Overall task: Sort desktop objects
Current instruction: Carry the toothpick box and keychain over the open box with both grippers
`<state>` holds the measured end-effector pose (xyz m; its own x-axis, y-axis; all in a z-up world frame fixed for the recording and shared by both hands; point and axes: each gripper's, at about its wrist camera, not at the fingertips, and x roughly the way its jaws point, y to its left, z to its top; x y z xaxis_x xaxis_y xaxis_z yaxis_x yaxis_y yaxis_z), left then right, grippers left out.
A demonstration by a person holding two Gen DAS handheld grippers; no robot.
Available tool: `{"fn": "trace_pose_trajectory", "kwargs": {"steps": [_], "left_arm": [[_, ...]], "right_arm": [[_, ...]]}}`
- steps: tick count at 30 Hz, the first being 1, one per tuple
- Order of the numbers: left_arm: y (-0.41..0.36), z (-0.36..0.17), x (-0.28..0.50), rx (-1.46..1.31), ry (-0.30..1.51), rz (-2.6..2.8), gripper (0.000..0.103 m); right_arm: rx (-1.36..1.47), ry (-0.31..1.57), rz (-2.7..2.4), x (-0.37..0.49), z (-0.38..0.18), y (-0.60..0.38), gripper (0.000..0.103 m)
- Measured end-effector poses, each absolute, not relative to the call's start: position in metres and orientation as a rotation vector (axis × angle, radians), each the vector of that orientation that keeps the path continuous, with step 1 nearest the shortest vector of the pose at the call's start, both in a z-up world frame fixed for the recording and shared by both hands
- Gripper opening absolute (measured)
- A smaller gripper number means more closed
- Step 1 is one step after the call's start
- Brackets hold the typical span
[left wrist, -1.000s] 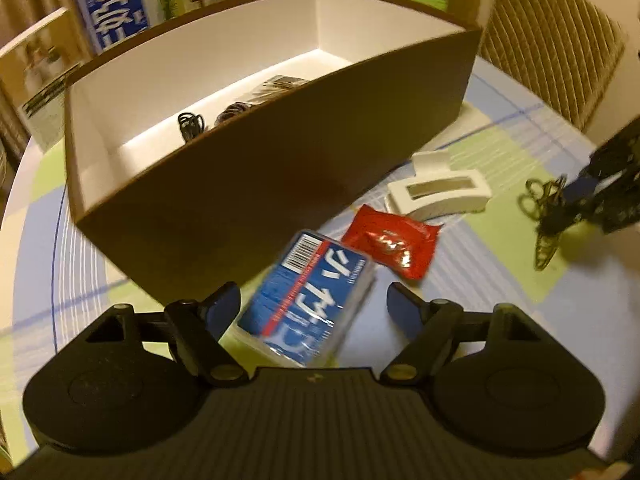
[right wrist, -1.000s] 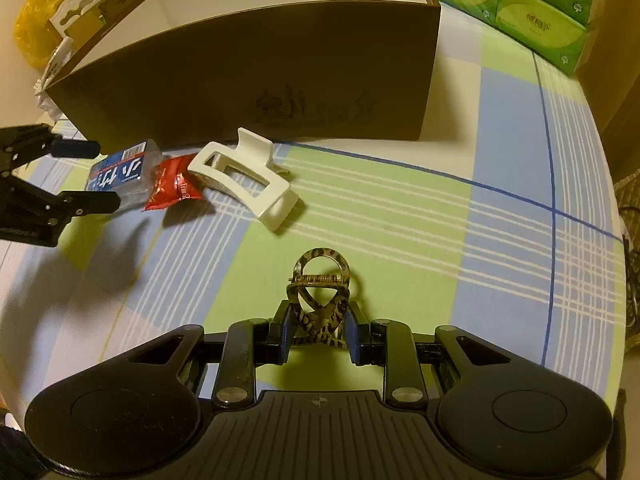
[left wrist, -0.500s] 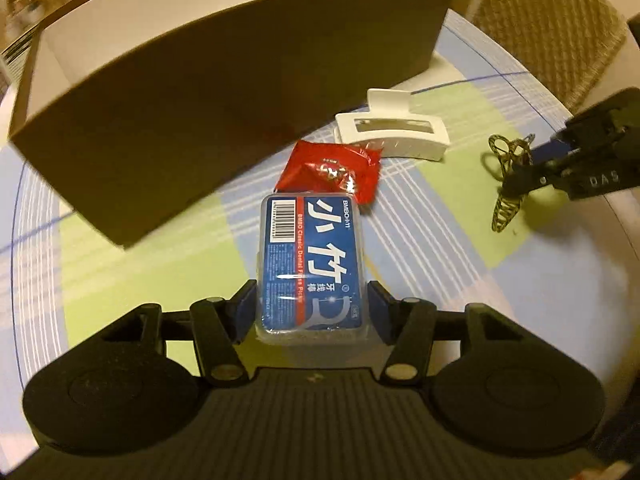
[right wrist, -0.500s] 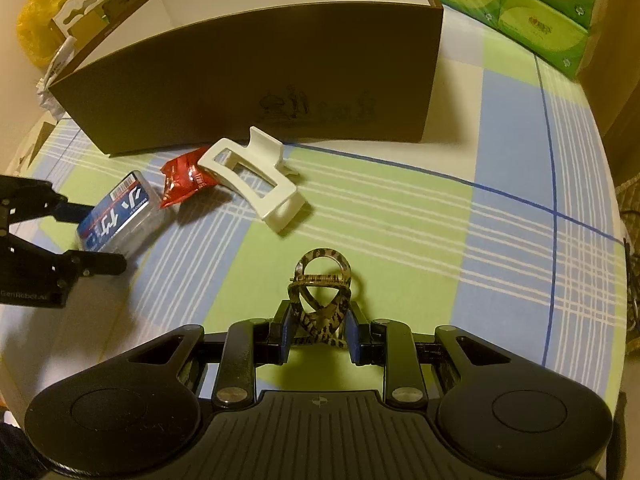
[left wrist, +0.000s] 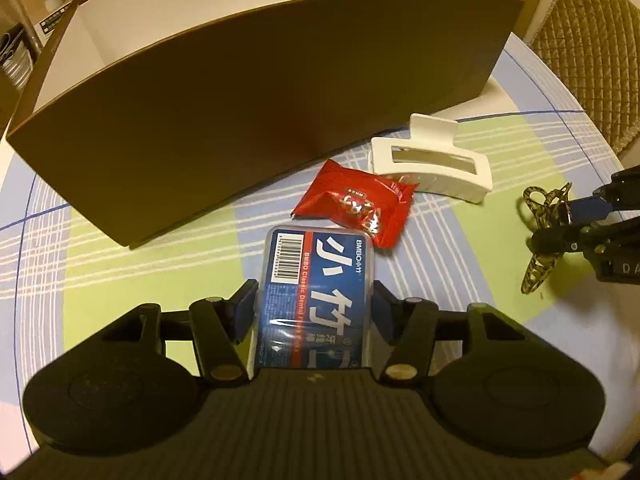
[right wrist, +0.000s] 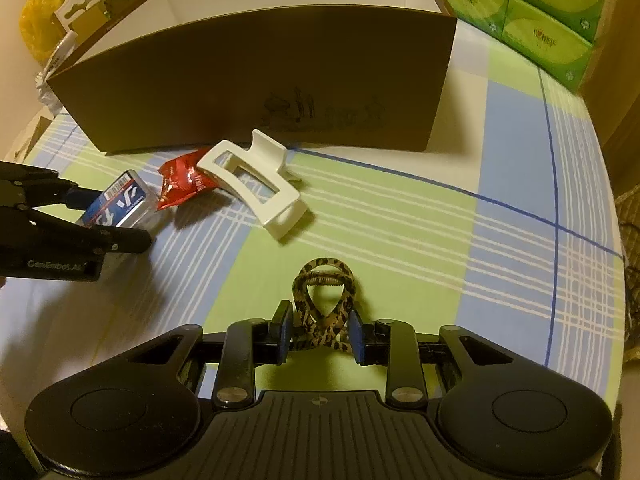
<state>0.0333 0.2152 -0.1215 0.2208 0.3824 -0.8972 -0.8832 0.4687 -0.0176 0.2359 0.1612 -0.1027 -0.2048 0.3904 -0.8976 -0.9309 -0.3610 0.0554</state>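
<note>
My left gripper (left wrist: 314,306) is shut on a clear box of dental floss picks with a blue label (left wrist: 318,292), seen also in the right wrist view (right wrist: 120,204). My right gripper (right wrist: 320,326) is shut on a leopard-print hair claw (right wrist: 322,308), which shows at the right of the left wrist view (left wrist: 540,240). A red snack packet (left wrist: 356,204) and a white hair claw (left wrist: 430,164) lie on the checked tablecloth in front of the brown box (left wrist: 240,120).
The brown box (right wrist: 260,80) has a white inside and stands across the back of the table. Green tissue packs (right wrist: 532,4) stack at the far right. A woven chair back (left wrist: 592,48) stands beyond the table edge.
My left gripper has lowered over the floss box and shut on it, drawing it back from the brown box. My right gripper has held still with the leopard claw.
</note>
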Motion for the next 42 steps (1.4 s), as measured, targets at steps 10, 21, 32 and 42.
{"fn": "trace_pose_trajectory", "kwargs": {"steps": [10,21,32,42], "left_arm": [[0.206,-0.117,0.024,-0.667,1.001,1.002,0.054],[0.192,-0.082,0.01,-0.664,0.927,1.047,0.054],[0.202,-0.027,-0.003,-0.606,0.816,1.061,0.054],[0.246,0.021,-0.01,-0.516,0.731,1.099,0.054]], "right_arm": [[-1.066,0.748,1.751,0.234,-0.104,0.153,0.022],[-1.023,0.745,1.86,0.228,-0.072,0.144,0.022],[-0.949,0.672,2.007,0.219,-0.016,0.163,0.022],[-0.878,0.567,2.101,0.204,0.031,0.206,0.022]]}}
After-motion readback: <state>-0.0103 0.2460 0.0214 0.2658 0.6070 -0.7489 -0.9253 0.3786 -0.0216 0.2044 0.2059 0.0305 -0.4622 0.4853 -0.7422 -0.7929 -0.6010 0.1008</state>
